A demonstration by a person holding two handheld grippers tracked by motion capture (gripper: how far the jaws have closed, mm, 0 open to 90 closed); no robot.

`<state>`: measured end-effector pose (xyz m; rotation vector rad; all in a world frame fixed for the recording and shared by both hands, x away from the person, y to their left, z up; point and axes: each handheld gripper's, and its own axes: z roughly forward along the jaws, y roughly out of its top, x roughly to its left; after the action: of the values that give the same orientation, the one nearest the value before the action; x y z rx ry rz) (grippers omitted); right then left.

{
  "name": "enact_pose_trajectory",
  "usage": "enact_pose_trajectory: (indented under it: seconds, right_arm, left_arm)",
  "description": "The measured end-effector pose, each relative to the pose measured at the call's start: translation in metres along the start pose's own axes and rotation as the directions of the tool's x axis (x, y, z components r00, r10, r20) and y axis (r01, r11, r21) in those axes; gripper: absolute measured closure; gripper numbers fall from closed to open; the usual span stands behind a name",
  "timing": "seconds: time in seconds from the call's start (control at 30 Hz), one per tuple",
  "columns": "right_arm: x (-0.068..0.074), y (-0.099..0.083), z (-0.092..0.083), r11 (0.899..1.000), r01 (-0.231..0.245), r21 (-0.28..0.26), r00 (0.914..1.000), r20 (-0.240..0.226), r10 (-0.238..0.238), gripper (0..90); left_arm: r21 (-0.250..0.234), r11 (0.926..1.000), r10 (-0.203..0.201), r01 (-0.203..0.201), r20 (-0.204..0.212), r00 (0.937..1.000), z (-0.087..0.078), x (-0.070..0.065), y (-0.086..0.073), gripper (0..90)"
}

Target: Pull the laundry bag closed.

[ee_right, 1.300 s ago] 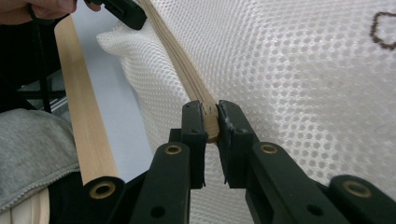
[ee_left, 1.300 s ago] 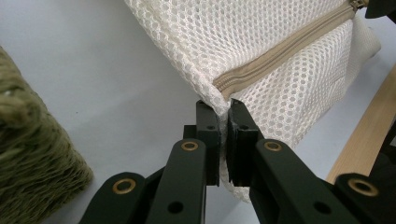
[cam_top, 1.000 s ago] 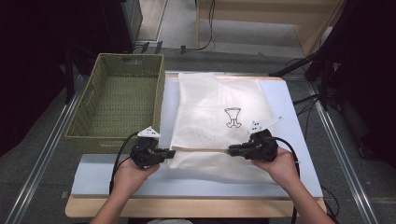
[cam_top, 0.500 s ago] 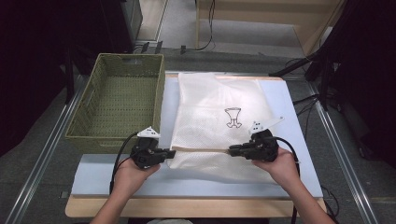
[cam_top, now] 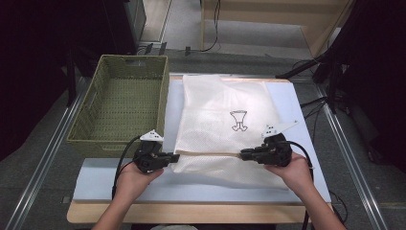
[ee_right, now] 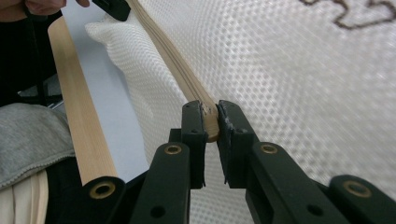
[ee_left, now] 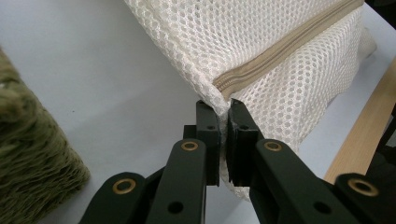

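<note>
A cream mesh laundry bag [cam_top: 222,110] with a small dark print lies on the white table top [cam_top: 191,184]. A beige zipper band [ee_left: 280,46] runs across it near the front. My left gripper [cam_top: 174,156] is shut on the bag's left corner at the zipper end [ee_left: 223,100]. At the other end of the zipper [ee_right: 210,122] my right gripper [cam_top: 243,154] is shut on it. In the right gripper view the zipper band [ee_right: 161,44] stretches away toward the left gripper [ee_right: 112,7]. Both grippers point toward each other along the zipper line.
An empty green woven basket [cam_top: 122,103] stands at the left of the table, close to my left gripper; its wall [ee_left: 32,168] shows beside the left jaws. The table's wooden front edge [cam_top: 191,213] runs near the person's forearms. Cables trail from both grippers.
</note>
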<state>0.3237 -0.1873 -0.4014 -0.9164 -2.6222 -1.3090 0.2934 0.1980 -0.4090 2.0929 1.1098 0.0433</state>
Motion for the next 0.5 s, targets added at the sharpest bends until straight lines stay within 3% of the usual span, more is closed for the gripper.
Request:
enact_pose_trajectory:
  seconds: [0.33, 0.5]
  right_arm:
    - [-0.0023, -0.0038, -0.0034, 1.0, -0.006, -0.003, 1.0, 0.008, 0.006, 83.0]
    - [-0.0021, -0.0047, -0.0039, 1.0, -0.006, -0.006, 1.0, 0.006, 0.006, 82.9]
  left_arm:
    - [0.0, 1.0, 0.001, -0.001, -0.006, 1.0, 0.0004, -0.0008, 0.0002, 86.3]
    - [0.013, 0.9999, -0.006, 0.006, 0.012, 0.9999, 0.0005, 0.0008, 0.0002, 86.3]
